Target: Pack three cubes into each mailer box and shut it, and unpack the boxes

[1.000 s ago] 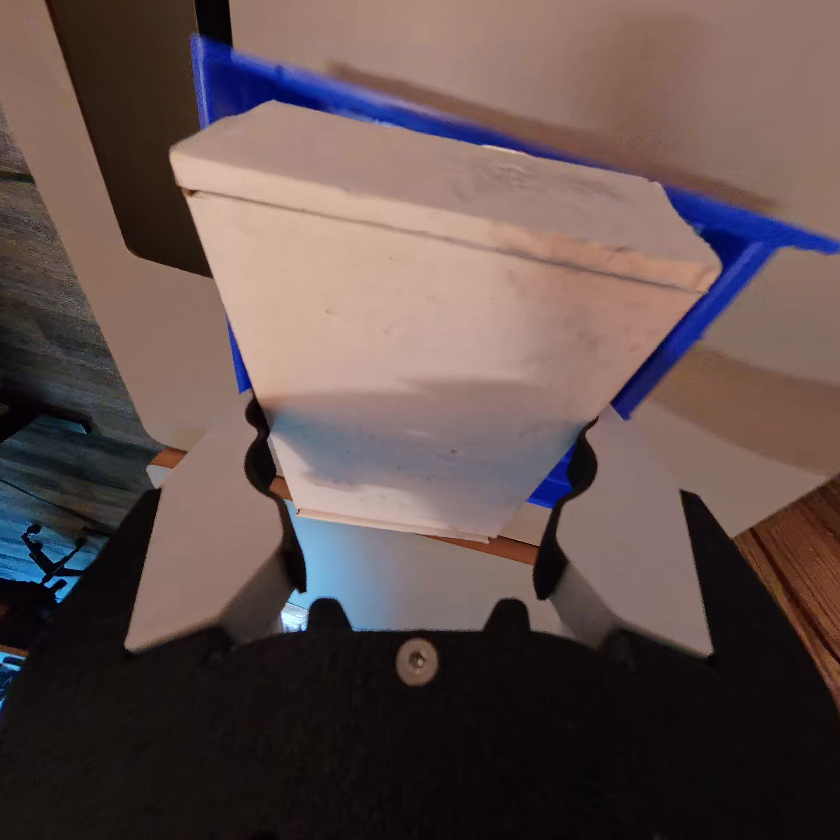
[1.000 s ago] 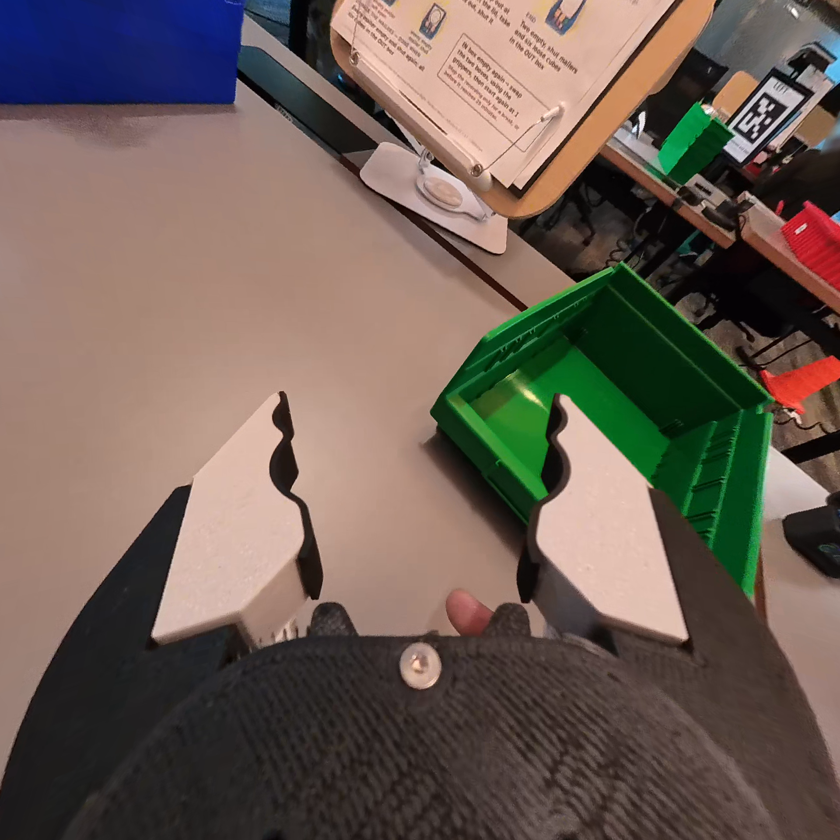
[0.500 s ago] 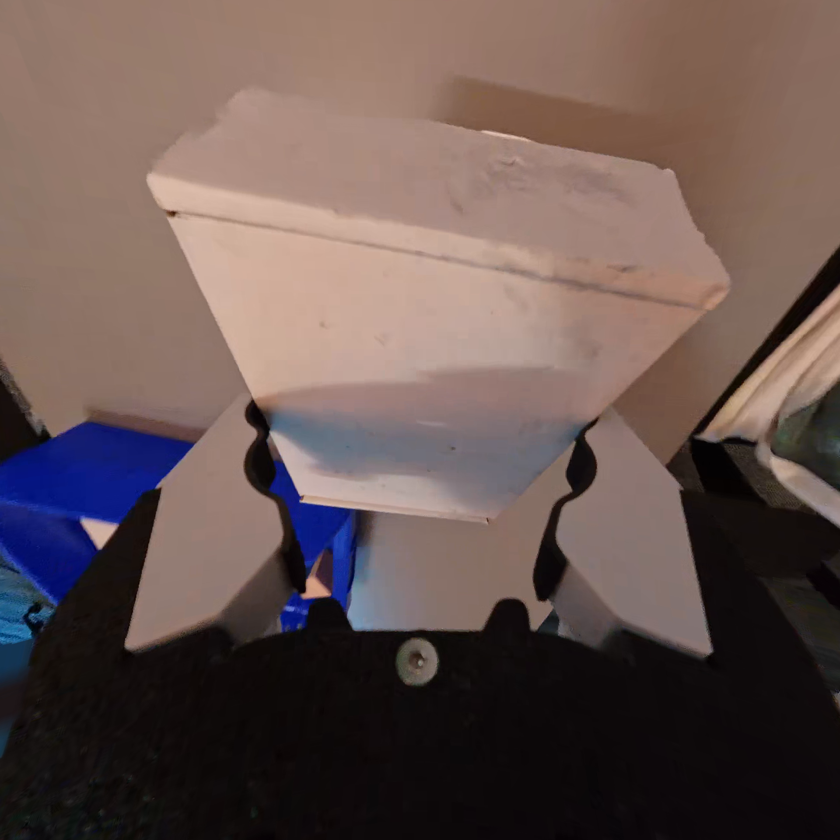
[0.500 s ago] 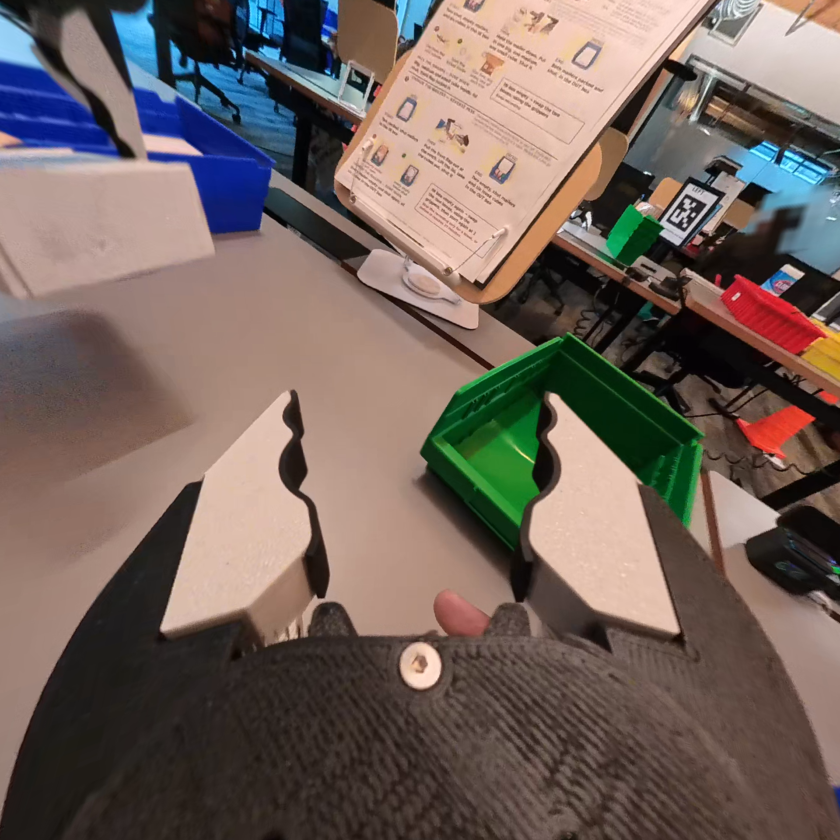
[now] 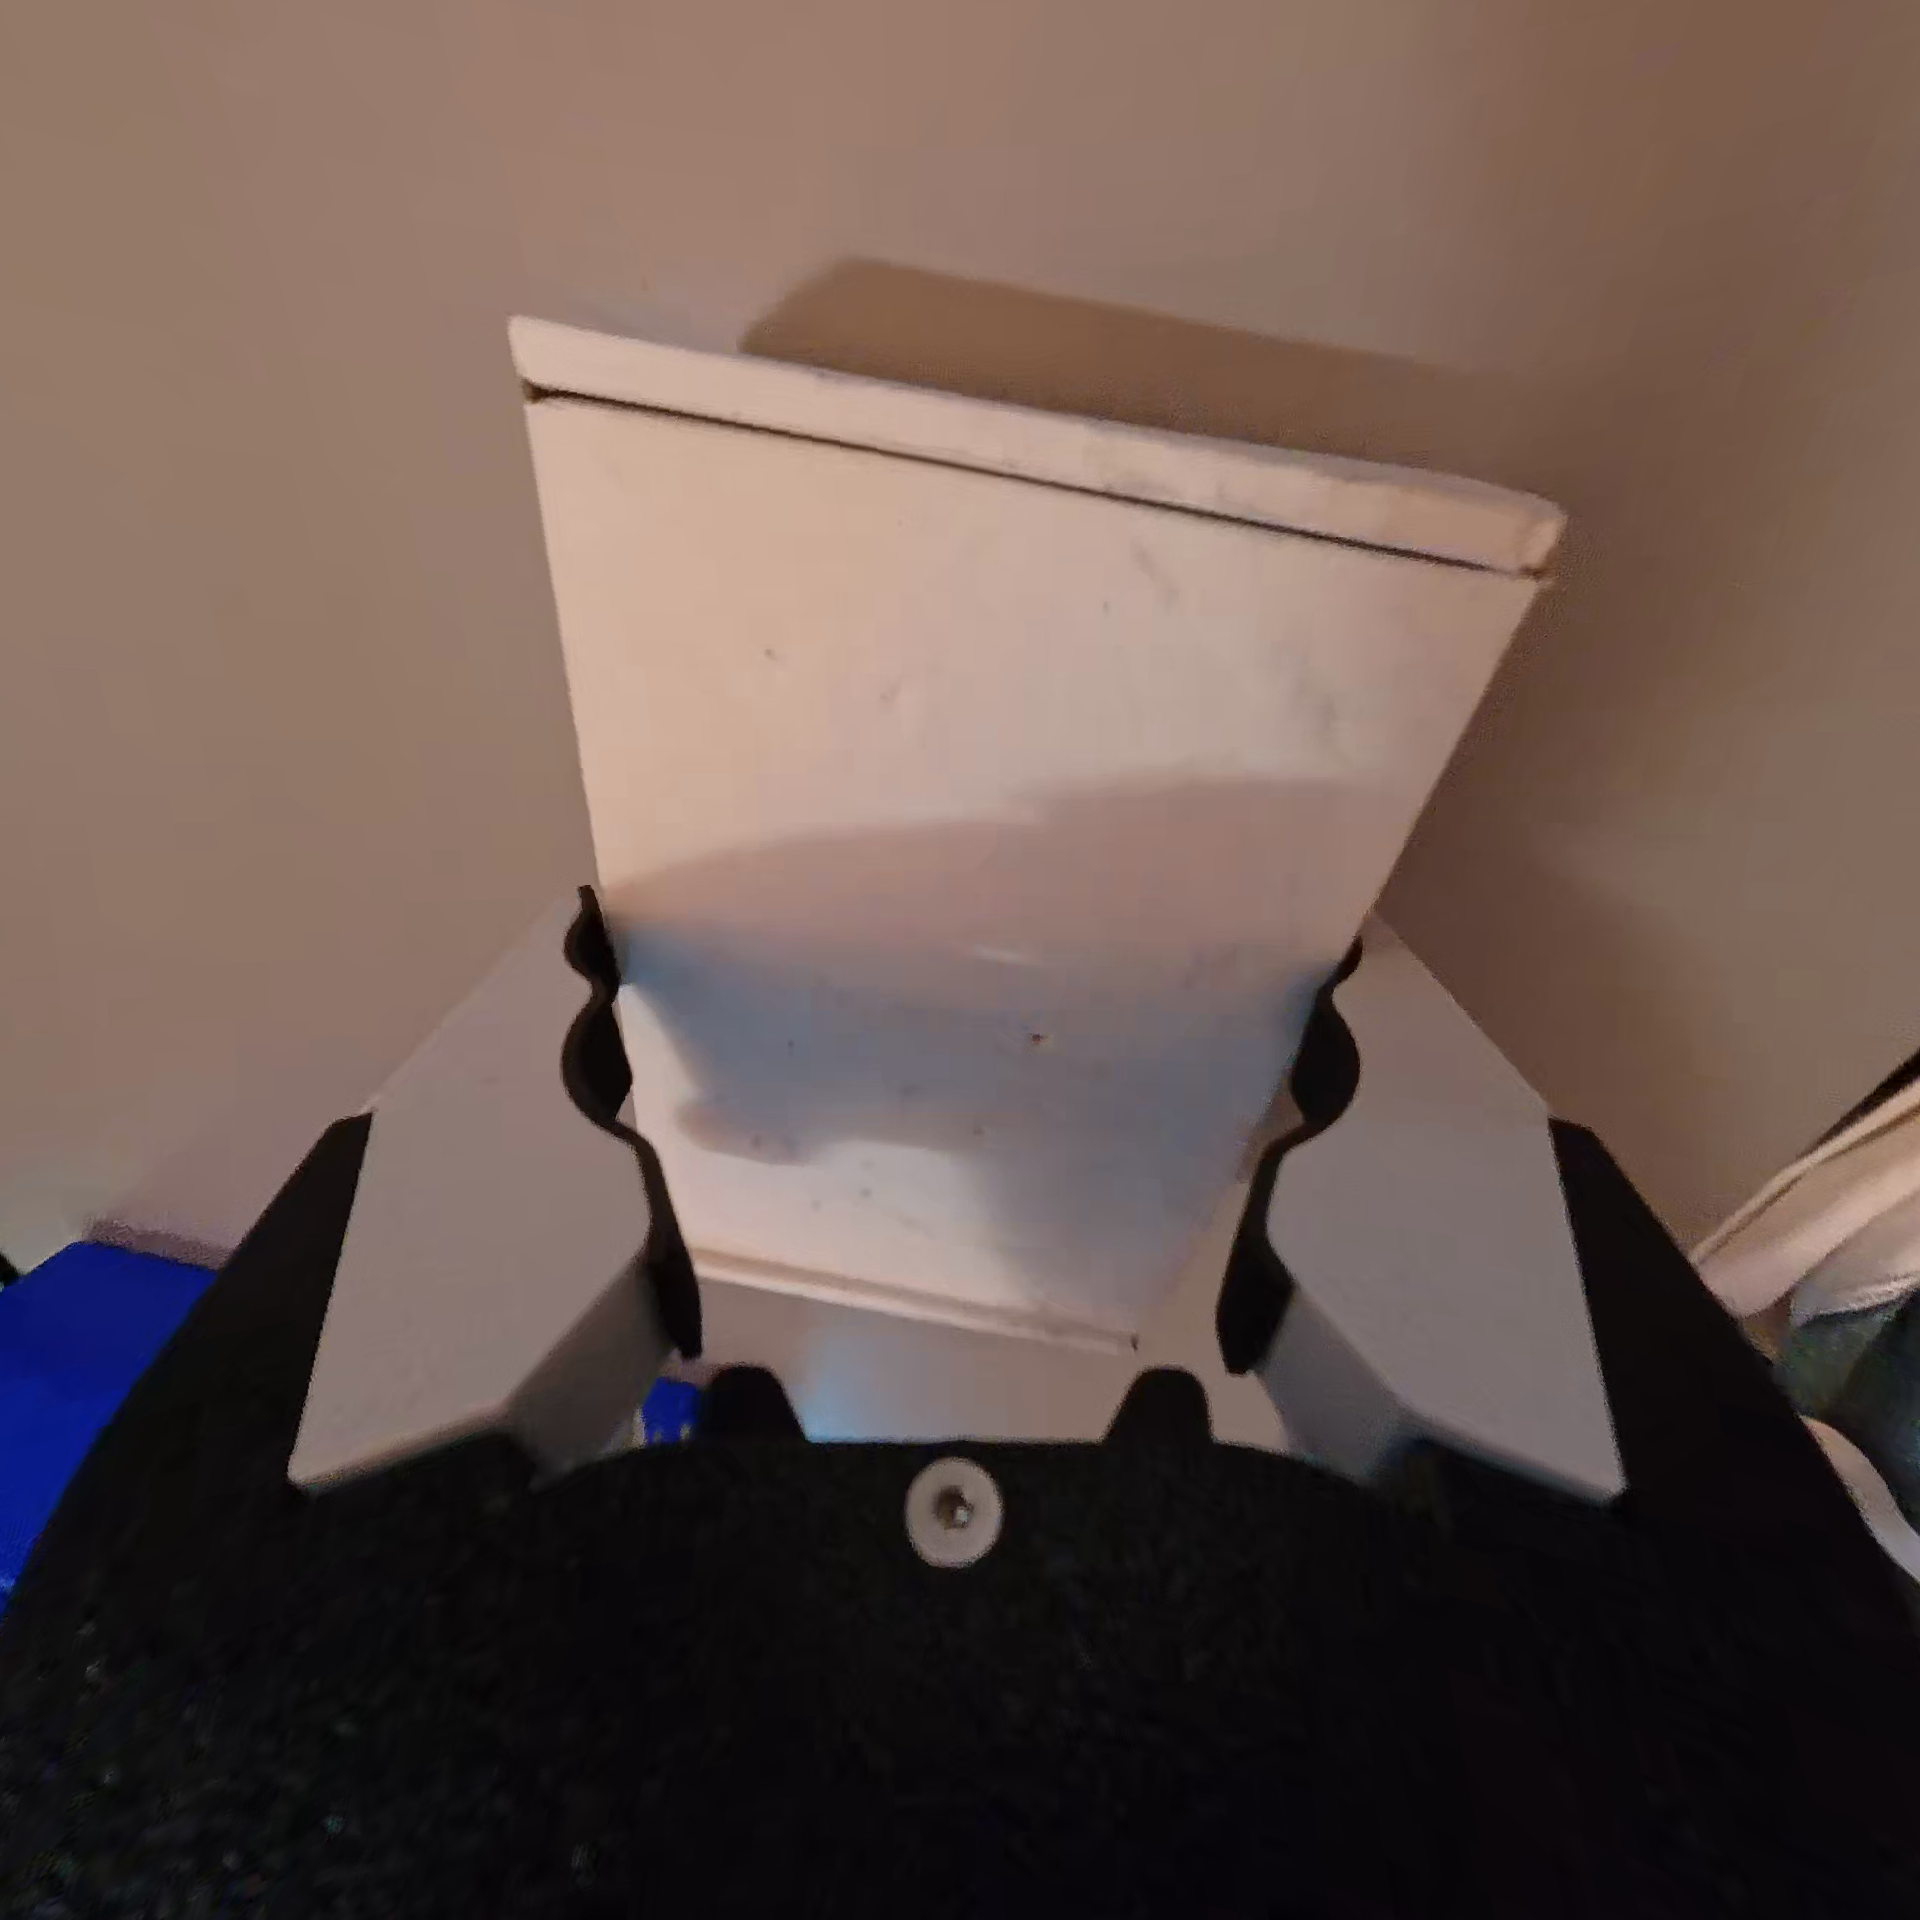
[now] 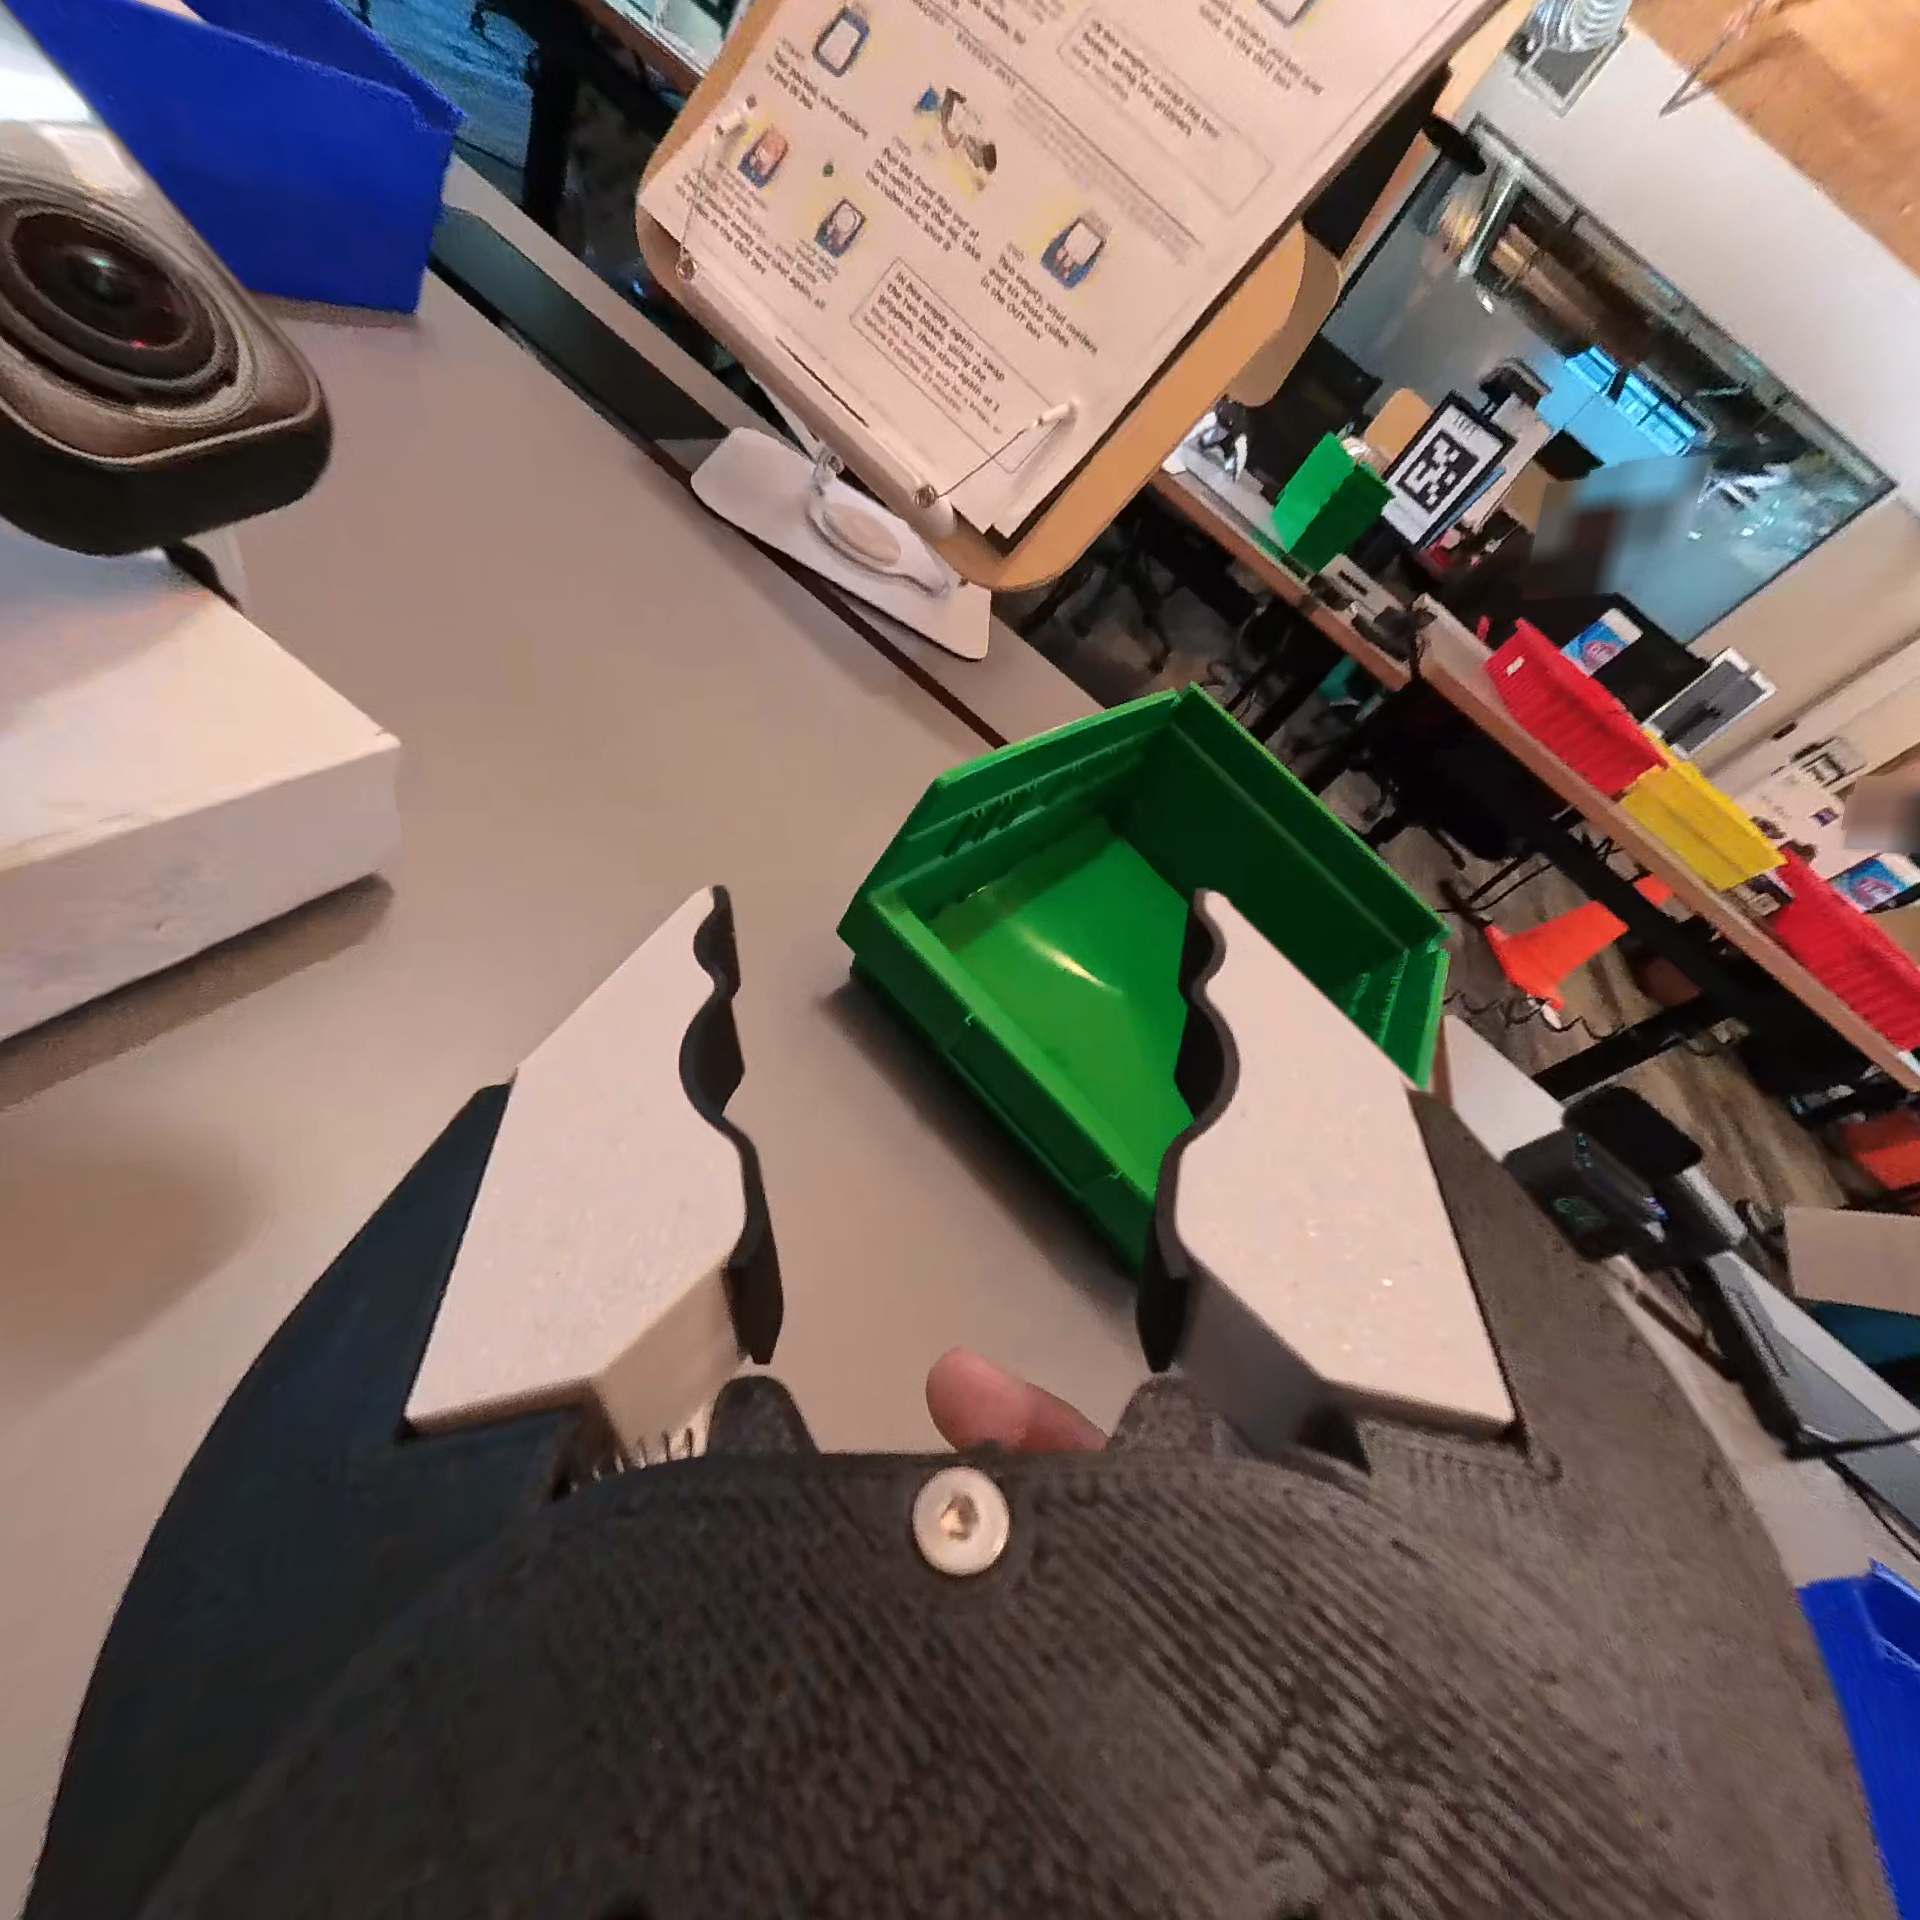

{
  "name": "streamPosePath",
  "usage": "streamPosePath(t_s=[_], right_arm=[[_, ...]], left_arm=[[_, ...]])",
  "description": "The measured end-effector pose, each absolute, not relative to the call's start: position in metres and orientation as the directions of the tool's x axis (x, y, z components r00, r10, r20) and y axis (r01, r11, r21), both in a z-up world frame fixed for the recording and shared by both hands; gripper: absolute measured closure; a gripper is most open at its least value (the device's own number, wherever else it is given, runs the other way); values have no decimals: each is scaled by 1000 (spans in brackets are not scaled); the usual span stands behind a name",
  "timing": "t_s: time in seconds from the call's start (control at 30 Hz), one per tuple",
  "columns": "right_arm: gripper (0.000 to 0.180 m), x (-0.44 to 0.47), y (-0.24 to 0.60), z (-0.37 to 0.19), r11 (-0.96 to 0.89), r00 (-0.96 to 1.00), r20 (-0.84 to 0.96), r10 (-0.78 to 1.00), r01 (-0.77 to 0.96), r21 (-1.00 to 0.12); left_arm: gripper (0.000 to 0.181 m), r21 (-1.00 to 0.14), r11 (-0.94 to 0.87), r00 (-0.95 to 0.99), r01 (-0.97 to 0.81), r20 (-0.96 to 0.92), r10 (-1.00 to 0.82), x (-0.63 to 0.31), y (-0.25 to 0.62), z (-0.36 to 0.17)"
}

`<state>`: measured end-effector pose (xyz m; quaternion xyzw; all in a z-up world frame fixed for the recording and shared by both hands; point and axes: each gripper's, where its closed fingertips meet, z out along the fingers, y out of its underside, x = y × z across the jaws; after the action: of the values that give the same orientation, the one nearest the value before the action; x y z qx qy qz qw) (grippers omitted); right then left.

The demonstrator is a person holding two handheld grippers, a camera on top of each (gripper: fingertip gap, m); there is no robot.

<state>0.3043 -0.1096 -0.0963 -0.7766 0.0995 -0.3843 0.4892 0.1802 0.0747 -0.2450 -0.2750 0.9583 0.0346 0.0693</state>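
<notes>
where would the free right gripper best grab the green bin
Judging by its pose, the near wall of the green bin: it stands upright with its open top up and looks empty. Bring the open right gripper down from above, one finger inside and one outside that thin rim, which its jaws should span more easily than the whole bin.

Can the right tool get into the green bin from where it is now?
Probably yes. The right tool is open and empty, the green bin lies just ahead with its open side facing it, and only bare table lies between.
</notes>
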Motion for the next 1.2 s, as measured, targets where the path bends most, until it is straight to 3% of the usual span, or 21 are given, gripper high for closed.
streamPosePath(t_s=[0.33, 0.53, 0.67, 0.83, 1.2], right_arm=[[94, 309, -105, -109, -536, 695, 512, -505, 212, -817], [94, 308, -102, -110, -541, 693, 525, -494, 227, -809], [92, 291, -85, -104, -499, 723, 545, -424, 316, -807], [88, 238, -42, -106, -456, 715, 678, -170, 553, -697], [91, 169, 24, -178, -450, 562, 779, 280, 793, -411]], left_arm=[[52, -175, 866, -849, -469, -181, -497, 186, 68, -245], [77, -519, 695, -805, -497, -21, -593, 191, 55, -191], [179, -692, 507, -749, -514, 74, -658, 204, 74, -161], [181, -693, 384, -698, -610, 240, -675, 207, 91, -185], [181, -679, 328, -667, -657, 320, -673, 221, 96, -204]])
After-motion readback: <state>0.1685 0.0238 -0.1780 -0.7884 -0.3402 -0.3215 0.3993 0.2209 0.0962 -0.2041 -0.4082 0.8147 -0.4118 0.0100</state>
